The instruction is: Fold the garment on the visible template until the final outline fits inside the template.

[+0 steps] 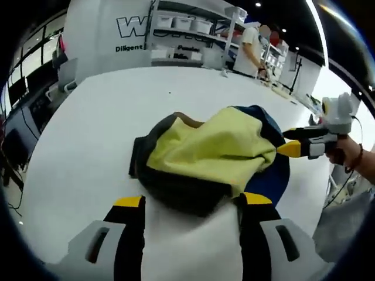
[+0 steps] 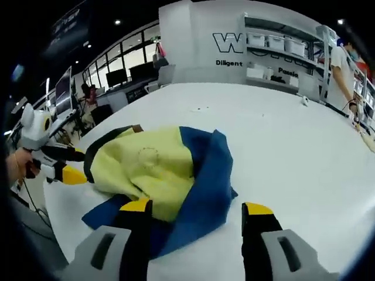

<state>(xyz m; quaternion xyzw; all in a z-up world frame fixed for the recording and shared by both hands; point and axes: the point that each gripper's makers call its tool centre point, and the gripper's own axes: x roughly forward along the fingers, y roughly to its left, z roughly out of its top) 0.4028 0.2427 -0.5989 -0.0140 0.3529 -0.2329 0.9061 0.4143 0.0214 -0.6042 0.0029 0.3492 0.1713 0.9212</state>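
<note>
White table (image 1: pixel 88 134), shelves with bins (image 1: pixel 187 23) behind, person (image 1: pixel 251 50) standing at far edge. Yellow-and-blue garment (image 1: pixel 217 149) bunched mid-table, dark lining showing. Left gripper (image 1: pixel 192 202) jaws spread wide, just short of garment's near edge, nothing held. Right gripper (image 2: pixel 198 208) jaws parted too, left jaw tip over blue fabric, grasping nothing. Template not discernible.

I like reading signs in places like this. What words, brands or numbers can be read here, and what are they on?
"W": a big outlined letter on the white wall behind the table; the letters after it are hidden by the shelving.
"Diligent": small dark word below it on the same wall.
More words along that line: cut off, too blurred to read.
The yellow and blue garment: no readable text.
</note>
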